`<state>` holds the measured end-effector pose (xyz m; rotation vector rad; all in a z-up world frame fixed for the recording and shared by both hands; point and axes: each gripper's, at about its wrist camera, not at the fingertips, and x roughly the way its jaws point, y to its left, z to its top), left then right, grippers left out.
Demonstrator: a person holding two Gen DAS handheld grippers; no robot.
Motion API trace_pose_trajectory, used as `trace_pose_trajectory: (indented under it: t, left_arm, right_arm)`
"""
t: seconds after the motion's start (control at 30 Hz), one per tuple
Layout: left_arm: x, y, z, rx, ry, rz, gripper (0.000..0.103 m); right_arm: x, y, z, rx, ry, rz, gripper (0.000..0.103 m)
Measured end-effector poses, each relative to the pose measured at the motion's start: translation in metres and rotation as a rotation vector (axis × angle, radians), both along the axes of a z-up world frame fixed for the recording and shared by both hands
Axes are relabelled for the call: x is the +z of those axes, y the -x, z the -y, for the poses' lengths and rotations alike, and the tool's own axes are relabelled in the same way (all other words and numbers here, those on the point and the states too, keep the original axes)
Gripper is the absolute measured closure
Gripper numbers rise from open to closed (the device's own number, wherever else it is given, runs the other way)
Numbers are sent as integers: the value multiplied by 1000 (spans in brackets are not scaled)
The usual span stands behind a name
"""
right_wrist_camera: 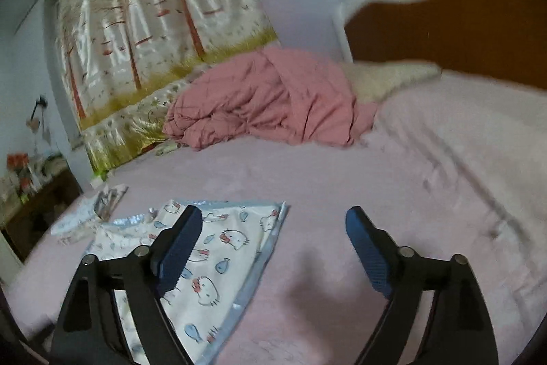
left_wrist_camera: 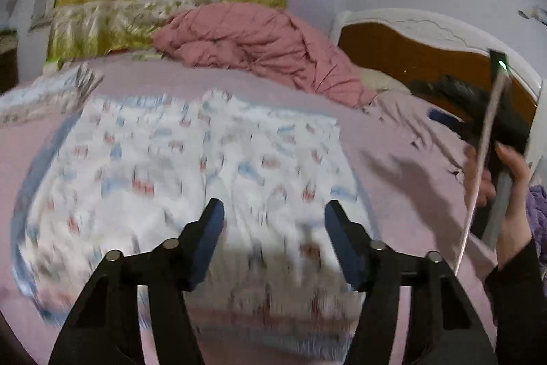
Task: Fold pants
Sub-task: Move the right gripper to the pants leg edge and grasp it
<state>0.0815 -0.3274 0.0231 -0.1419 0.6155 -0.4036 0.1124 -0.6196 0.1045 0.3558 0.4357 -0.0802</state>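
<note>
The pants (left_wrist_camera: 191, 166) are white with a cartoon cat and fish print and pale blue trim. They lie spread flat on the pink bed sheet (left_wrist_camera: 393, 142), blurred in the left wrist view. My left gripper (left_wrist_camera: 274, 205) hovers open over their near part with nothing between its fingers. In the right wrist view the pants (right_wrist_camera: 218, 248) lie at the lower left. My right gripper (right_wrist_camera: 273, 212) stands wide open and empty over bare sheet beside them, its left finger (right_wrist_camera: 177, 245) overlapping the cloth's right edge. A person's hand (left_wrist_camera: 512, 194) holds the right device at the far right.
A bunched pink quilt (left_wrist_camera: 253, 43) lies at the back of the bed beside a cream pillow (right_wrist_camera: 386, 77) and a brown headboard (left_wrist_camera: 410, 57). A second small printed garment (right_wrist_camera: 102, 197) lies left of the pants. A tree-print curtain (right_wrist_camera: 154, 23) hangs behind, and a cluttered side table (right_wrist_camera: 27, 180) stands far left.
</note>
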Motion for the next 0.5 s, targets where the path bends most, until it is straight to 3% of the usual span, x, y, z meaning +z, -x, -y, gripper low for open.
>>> trace_pose_trajectory:
  t: [0.07,0.23,0.3,0.4,0.5]
  left_arm:
    - [-7,14,-4,22,25,-25,46]
    - [-3,60,-26,154,140,-17,46]
    - [-1,59,-17,140,95,-32,46]
    - [20,34,-4,79,-42,28,46]
    - [41,12,-13,64,-69,76,46]
  right_arm:
    - [-9,-24,6,48,-43,-29,31]
    - [-31,-82,2,78,-28,-118,41]
    - [-37,-105,0,103,-38,-151,43]
    - [-47,-137,6,105,-56,-198,57]
    - [-61,-165,17,97,-100,-248,59]
